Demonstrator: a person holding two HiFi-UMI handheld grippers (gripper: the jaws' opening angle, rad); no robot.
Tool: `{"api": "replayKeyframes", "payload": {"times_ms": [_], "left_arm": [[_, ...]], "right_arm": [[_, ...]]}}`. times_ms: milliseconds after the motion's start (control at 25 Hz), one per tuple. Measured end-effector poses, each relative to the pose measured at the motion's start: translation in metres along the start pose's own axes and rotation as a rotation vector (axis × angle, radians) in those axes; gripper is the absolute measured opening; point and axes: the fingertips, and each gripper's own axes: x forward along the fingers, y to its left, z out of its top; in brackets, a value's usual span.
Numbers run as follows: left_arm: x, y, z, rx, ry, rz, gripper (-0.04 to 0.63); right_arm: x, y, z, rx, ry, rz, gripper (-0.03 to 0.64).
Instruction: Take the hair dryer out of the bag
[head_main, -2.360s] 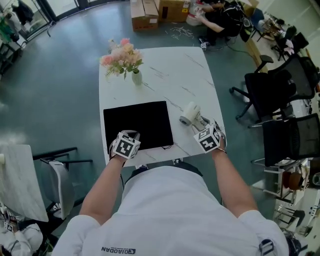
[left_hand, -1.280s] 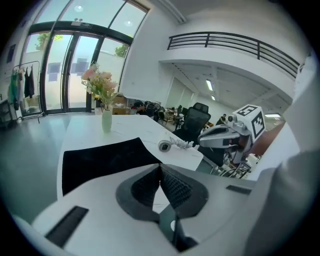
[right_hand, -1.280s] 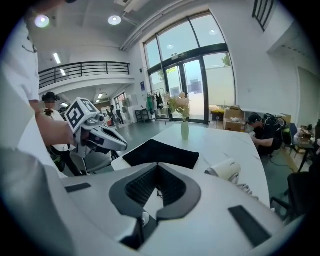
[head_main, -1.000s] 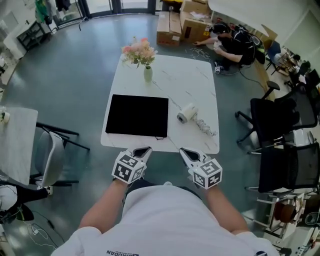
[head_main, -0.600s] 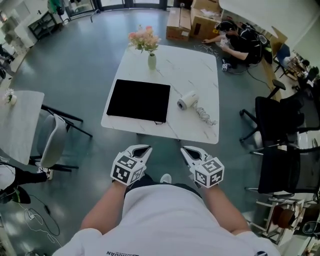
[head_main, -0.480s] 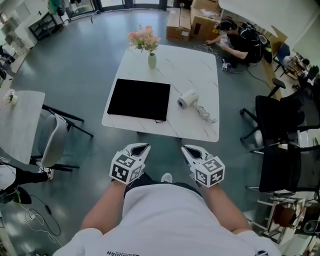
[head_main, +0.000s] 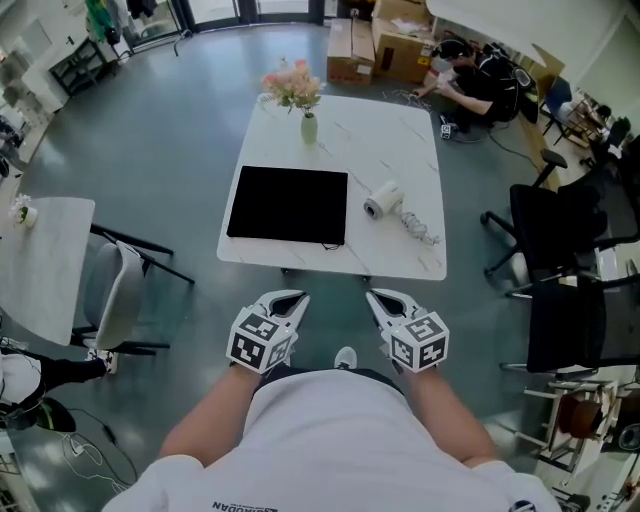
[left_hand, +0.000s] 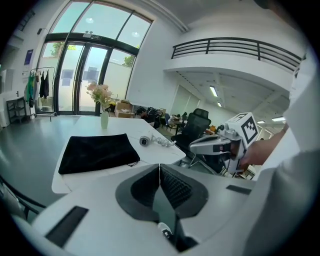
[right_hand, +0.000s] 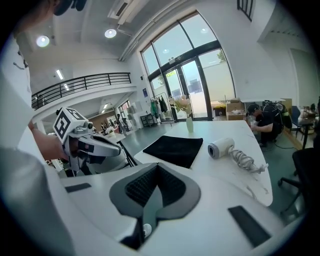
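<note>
Apparently done: dryer (head_main: 383, 199) lies on the bench (head_main: 370, 130) just right of the flat bag (head_main: 288, 205), outside it. Left claw (head_main: 289, 298) and right claw (head_main: 379, 297) pressed together, empty, short of the bench. I'd hold clear and touch nothing.

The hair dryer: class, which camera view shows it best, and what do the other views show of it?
The right gripper view: the hair dryer lies nearest and largest there, its coiled cord plain. The head view shows it small from above; the left gripper view shows it only as a tiny shape.
</note>
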Motion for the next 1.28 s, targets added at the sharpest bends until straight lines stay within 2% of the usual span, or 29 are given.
{"api": "replayKeyframes", "payload": {"times_ms": [200, 440, 600, 1280], "left_arm": [[-0.015, 0.016, -0.002, 0.02, 0.009, -0.029, 0.018], [-0.017, 0.027, -0.006, 0.029, 0.026, -0.047, 0.018], [-0.018, 0.026, -0.007, 0.03, 0.028, -0.058, 0.018], [-0.028, 0.023, -0.003, 0.049, 0.009, -0.058, 0.018]], "right_arm": [[0.014, 0.023, 0.005, 0.004, -0.009, -0.019, 0.015], [0.017, 0.025, -0.005, 0.022, 0.014, -0.055, 0.015], [0.018, 0.024, -0.012, 0.048, 0.022, -0.072, 0.015], [0.012, 0.035, -0.009, 0.034, 0.006, -0.075, 0.015]]}}
